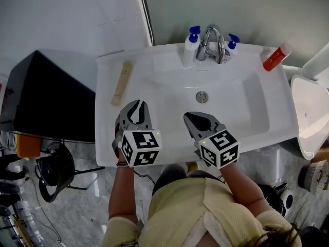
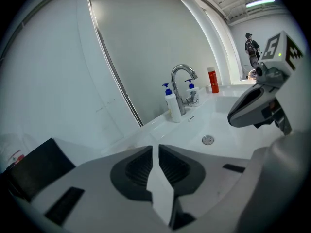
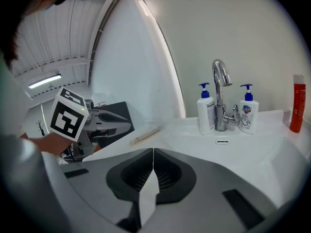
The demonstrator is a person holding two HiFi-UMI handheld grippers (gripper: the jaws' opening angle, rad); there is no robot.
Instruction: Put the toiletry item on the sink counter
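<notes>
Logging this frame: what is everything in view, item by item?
sink counter: one, white, centre
faucet: one, chrome, behind basin
pump bottles: two, white with blue pumps, flanking the faucet
red bottle: one, white cap, counter's back right corner
long beige item: one, lying on counter's left side
drain: one, metal, in basin
black box: one, left of sink
left gripper: grey, jaws slightly apart, empty
right gripper: grey, jaws together, empty
</notes>
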